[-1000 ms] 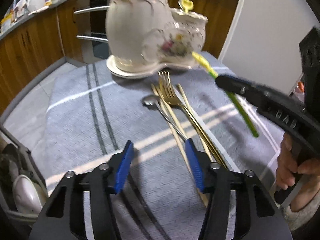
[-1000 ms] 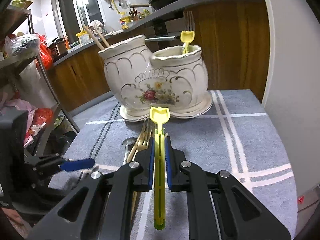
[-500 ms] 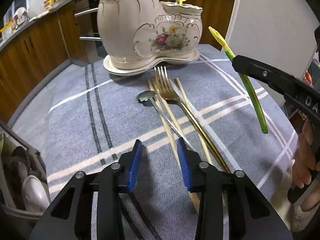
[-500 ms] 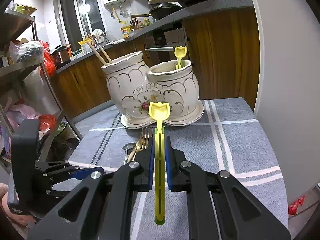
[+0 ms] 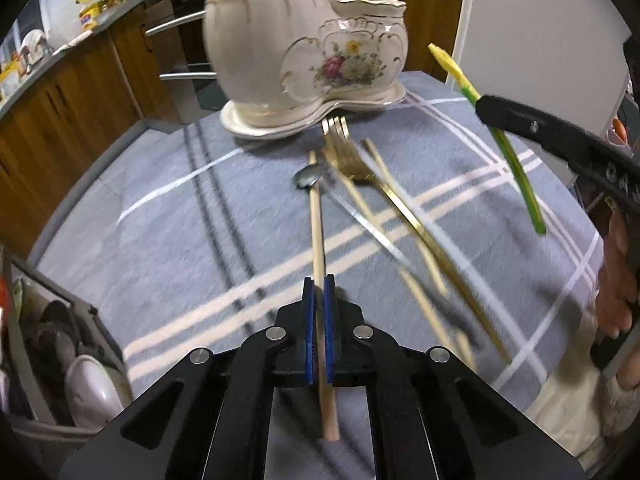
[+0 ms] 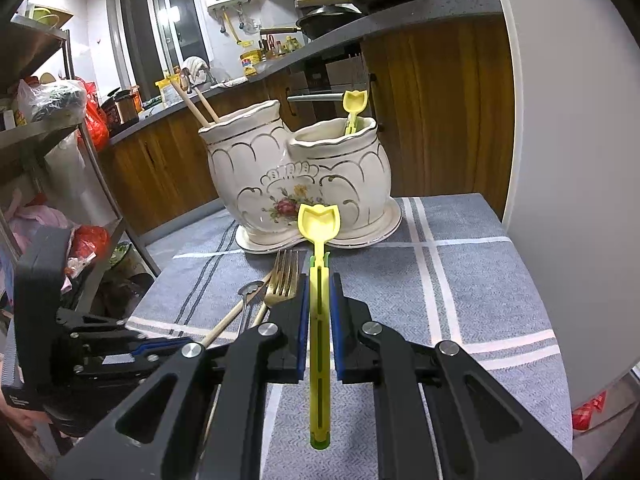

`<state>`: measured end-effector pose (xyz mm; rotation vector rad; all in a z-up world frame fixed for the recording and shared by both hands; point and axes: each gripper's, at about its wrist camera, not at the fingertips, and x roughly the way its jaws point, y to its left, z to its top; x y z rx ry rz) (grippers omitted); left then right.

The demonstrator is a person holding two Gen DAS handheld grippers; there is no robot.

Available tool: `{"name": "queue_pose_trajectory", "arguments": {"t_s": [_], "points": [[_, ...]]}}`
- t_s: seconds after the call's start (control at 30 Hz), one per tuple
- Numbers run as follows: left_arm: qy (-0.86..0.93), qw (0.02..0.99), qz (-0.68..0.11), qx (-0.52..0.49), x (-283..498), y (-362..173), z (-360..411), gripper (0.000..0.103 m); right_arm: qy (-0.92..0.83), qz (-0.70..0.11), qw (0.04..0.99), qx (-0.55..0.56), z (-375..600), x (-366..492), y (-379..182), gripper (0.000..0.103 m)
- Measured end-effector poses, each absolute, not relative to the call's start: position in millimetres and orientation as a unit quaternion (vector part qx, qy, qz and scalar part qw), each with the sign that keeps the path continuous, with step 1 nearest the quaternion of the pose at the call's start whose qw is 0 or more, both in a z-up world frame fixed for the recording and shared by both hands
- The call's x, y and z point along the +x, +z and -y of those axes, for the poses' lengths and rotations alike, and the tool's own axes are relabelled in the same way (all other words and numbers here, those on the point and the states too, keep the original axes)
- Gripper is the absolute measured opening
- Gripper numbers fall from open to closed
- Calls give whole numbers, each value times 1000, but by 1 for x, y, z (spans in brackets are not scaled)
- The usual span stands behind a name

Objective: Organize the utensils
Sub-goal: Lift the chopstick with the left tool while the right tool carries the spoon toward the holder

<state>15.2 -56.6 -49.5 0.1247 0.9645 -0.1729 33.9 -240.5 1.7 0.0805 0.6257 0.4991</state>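
Pinching chopstick [image 5: 319, 240] in my left gripper [image 5: 318, 292], bound for tall holder [image 5: 304, 48]; right gripper [image 6: 320, 280] clamps yellow spoon [image 6: 319, 224], waiting off cloth [image 5: 160, 216].

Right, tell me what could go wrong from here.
The left gripper pinches one chopstick near its end, so it may swivel or slip when lifted. Its tip lies by the spoon and fork and could drag them. The right gripper holds a long yellow pick that may knock the holder.

raised letters on ceramic utensil holder [image 6: 294, 170], unreadable, no other legible text
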Motion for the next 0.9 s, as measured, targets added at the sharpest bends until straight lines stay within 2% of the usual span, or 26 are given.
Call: {"name": "queue_pose_trajectory", "arguments": {"t_s": [0.5,0.9], "points": [[-81,872,-477,74,-23,-53,38,5,244,-307,919,38,238,35,1,10],[-48,875,-477,63,-3,-55,27,5,245,-309,918,35,234,34,-2,10]]}}
